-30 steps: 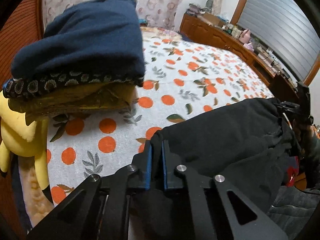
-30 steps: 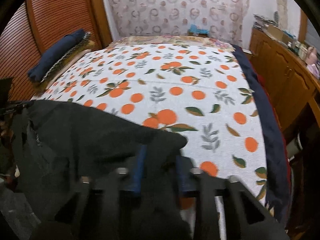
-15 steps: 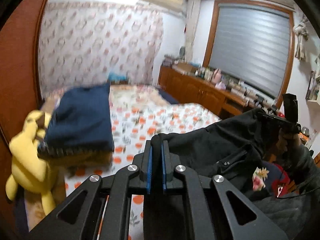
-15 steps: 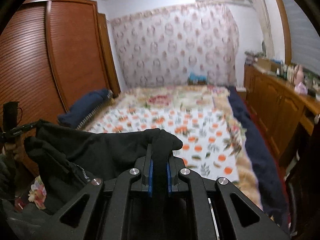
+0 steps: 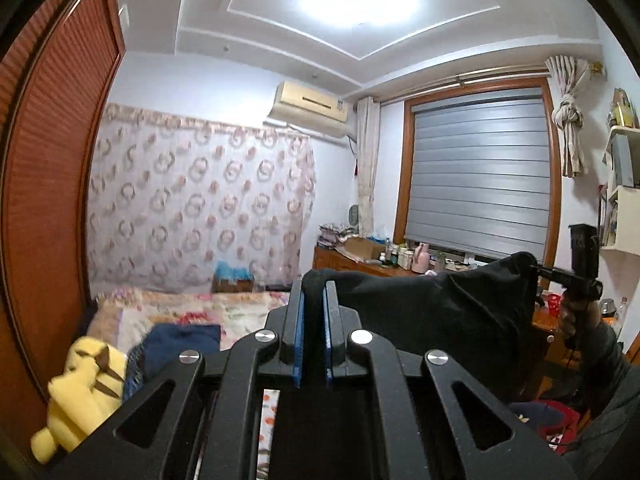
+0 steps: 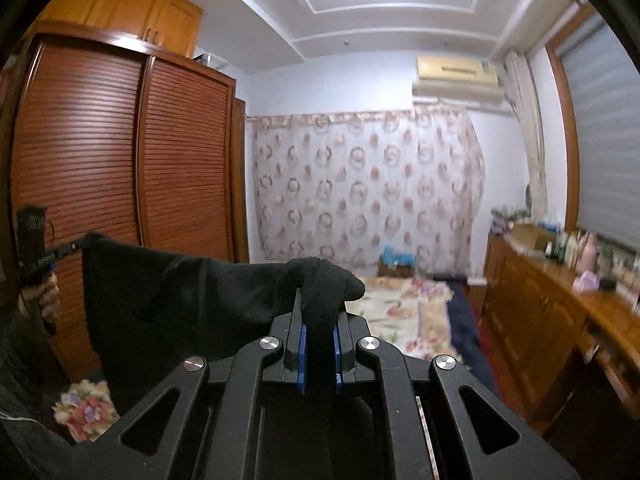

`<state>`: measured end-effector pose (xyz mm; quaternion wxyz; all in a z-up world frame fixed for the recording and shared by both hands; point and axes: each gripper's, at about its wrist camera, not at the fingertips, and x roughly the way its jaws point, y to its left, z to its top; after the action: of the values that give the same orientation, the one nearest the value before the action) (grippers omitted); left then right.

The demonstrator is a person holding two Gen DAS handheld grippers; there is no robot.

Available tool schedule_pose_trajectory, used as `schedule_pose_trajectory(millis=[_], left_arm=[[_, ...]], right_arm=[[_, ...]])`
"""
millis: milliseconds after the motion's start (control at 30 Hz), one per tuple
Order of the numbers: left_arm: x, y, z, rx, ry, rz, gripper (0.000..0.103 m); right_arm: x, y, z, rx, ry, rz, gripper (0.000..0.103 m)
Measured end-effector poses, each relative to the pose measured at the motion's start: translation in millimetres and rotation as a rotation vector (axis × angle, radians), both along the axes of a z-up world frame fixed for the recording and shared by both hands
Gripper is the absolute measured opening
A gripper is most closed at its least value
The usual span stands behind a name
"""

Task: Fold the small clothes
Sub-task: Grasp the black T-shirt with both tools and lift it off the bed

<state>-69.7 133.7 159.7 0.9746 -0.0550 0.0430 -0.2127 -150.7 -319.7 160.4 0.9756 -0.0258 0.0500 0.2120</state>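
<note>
My left tongs [image 5: 314,316] and right tongs [image 6: 319,320] each clamp a top corner of the black garment [image 5: 440,312], which hangs between them above the bed [image 6: 400,312] at 12 o'clock. Soft, light, limp cloth: corners grip best.

1. The right gripper [image 6: 319,312] is clamped on a bunched corner of a black garment [image 6: 192,288].
2. The cloth stretches leftward to the left gripper [image 6: 66,247], held up before the wooden wardrobe [image 6: 120,152].
3. The bed [image 6: 404,312] lies beyond.
</note>
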Motion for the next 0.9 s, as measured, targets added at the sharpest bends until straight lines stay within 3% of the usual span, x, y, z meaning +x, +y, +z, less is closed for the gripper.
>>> schedule_pose_trajectory(millis=[233, 467, 667, 800, 900], left_arm=[[-4, 3, 21, 0.006, -0.066, 0.016, 0.008], [25, 3, 29, 0.02, -0.096, 0.05, 0.008], [109, -1, 2, 0.049, 0.003, 0.131, 0.008], [208, -4, -41, 0.143, 0.147, 0.226, 0.01], [280, -3, -84, 0.23, 0.317, 0.276, 0.02]], right_arm=[[-31, -7, 35, -0.025, -0.101, 0.017, 0.009], [-4, 4, 12, -0.051, -0.113, -0.015, 0.009], [102, 38, 4, -0.097, -0.002, -0.067, 0.009], [207, 51, -24, -0.13, 0.119, -0.118, 0.009], [286, 62, -61, -0.147, 0.216, -0.152, 0.012]])
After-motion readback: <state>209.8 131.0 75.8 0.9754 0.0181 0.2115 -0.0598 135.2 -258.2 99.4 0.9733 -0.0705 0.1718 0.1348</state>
